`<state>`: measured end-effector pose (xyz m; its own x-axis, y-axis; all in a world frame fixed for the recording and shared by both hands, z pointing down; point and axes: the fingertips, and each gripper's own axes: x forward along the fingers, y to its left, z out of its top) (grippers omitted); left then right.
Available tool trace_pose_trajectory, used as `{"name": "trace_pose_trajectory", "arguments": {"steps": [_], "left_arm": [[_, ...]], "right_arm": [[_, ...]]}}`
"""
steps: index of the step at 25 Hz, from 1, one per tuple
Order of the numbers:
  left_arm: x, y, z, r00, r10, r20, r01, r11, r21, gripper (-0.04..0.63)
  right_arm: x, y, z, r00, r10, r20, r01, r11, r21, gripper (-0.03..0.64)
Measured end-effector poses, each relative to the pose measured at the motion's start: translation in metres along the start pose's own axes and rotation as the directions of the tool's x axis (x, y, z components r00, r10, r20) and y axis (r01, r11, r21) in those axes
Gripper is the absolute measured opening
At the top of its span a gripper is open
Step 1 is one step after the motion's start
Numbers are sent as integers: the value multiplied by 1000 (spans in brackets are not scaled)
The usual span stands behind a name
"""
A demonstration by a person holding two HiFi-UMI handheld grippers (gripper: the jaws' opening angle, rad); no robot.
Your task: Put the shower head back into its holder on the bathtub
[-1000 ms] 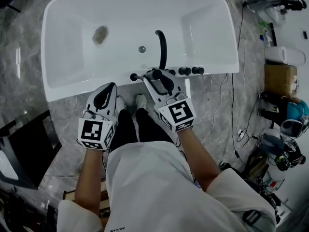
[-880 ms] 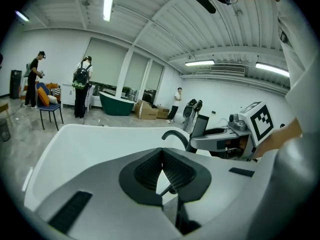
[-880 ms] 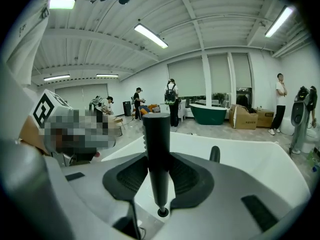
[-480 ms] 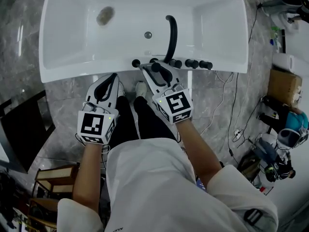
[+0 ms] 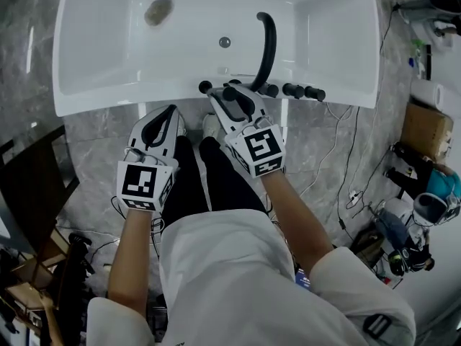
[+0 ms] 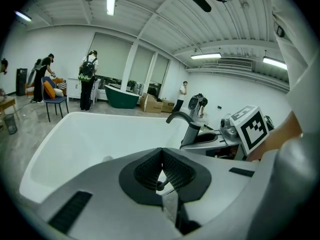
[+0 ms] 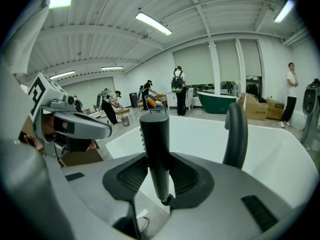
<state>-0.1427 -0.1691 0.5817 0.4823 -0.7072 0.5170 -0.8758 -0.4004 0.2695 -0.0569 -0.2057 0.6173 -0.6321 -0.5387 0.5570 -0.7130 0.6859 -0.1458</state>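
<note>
The white bathtub (image 5: 101, 96) fills the top of the head view, with a black curved spout (image 5: 268, 45) and a row of black knobs (image 5: 292, 91) on its near rim. A separate black fitting (image 5: 205, 86) sits left of them. My right gripper (image 5: 232, 101) is shut on the black cylindrical shower head (image 5: 243, 109), just in front of that rim. In the right gripper view the shower head (image 7: 155, 144) stands upright between the pads, with the spout (image 7: 236, 134) behind it. My left gripper (image 5: 166, 115) is shut on nothing, over the floor left of the right one; its pads (image 6: 170, 171) meet.
A brownish lump (image 5: 158, 10) and the drain (image 5: 225, 42) lie in the tub. The person's shoes (image 5: 209, 128) stand at the tub's foot. Cables (image 5: 338, 157), boxes and equipment (image 5: 425, 132) crowd the floor at right. Dark furniture (image 5: 29, 193) stands at left.
Both grippers have sunk and come closer to the tub's near rim. The right one still grips the shower head, and the left one is still shut.
</note>
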Motion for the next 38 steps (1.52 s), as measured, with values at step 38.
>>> {"name": "trace_pose_trajectory", "arguments": {"steps": [38], "left_arm": [[12,23,-24,998,-8,-58,7,1000,-6,12]], "right_arm": [[65,-6,-85,985,-35,-171,33,999,-16,149]]}}
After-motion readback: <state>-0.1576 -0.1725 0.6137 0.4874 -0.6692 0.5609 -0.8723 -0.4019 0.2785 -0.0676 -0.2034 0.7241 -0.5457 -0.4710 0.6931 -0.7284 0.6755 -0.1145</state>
